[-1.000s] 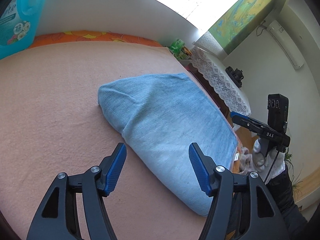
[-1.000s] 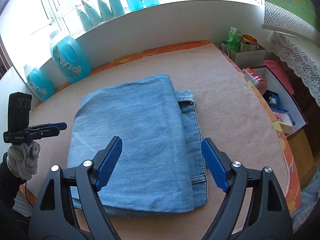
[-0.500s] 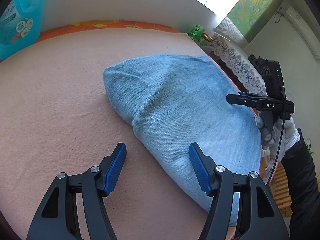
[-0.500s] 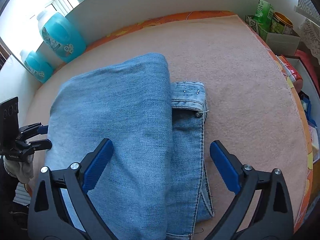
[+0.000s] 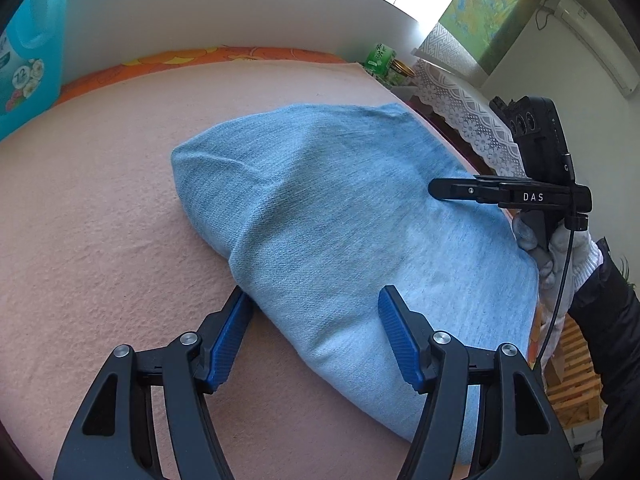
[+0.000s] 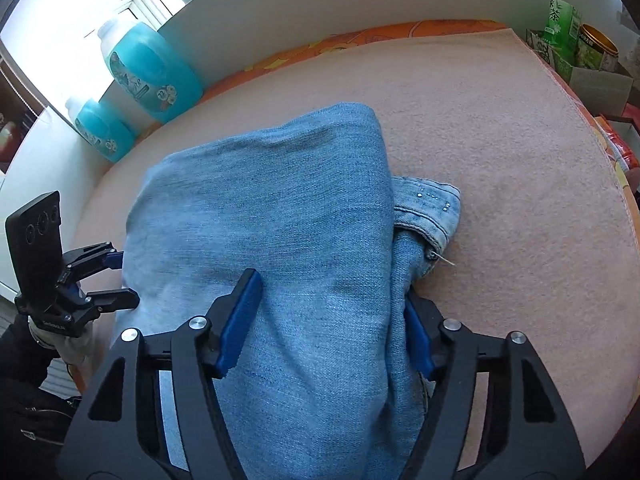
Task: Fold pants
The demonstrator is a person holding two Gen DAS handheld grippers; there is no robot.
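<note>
Folded light-blue pants (image 5: 340,208) lie on a pink blanket (image 5: 100,200). My left gripper (image 5: 316,320) straddles their near folded edge: one finger (image 5: 236,332) rests on the blanket at the fold, the other hovers over the denim. Its jaws are opening and nothing is gripped. From the right wrist view the pants (image 6: 260,208) bulge up between the pads of my right gripper (image 6: 328,320), whose jaws are closing on the denim. One finger (image 6: 240,312) lies on top, and the other is half hidden at the side edge. The waistband corner (image 6: 432,200) is crumpled beside it.
Blue detergent bottles (image 6: 152,68) stand along the back wall. A green box (image 6: 560,28) and a tin (image 6: 596,44) sit past the blanket's right edge. A lace cloth (image 5: 460,108) hangs beyond the pants. A gloved hand (image 5: 560,248) holds the right gripper.
Both grippers came down onto the pants. The right jaws spread wide, then narrowed on the side edge, bunching the denim and crumpling the waistband. The left gripper reached the fold.
</note>
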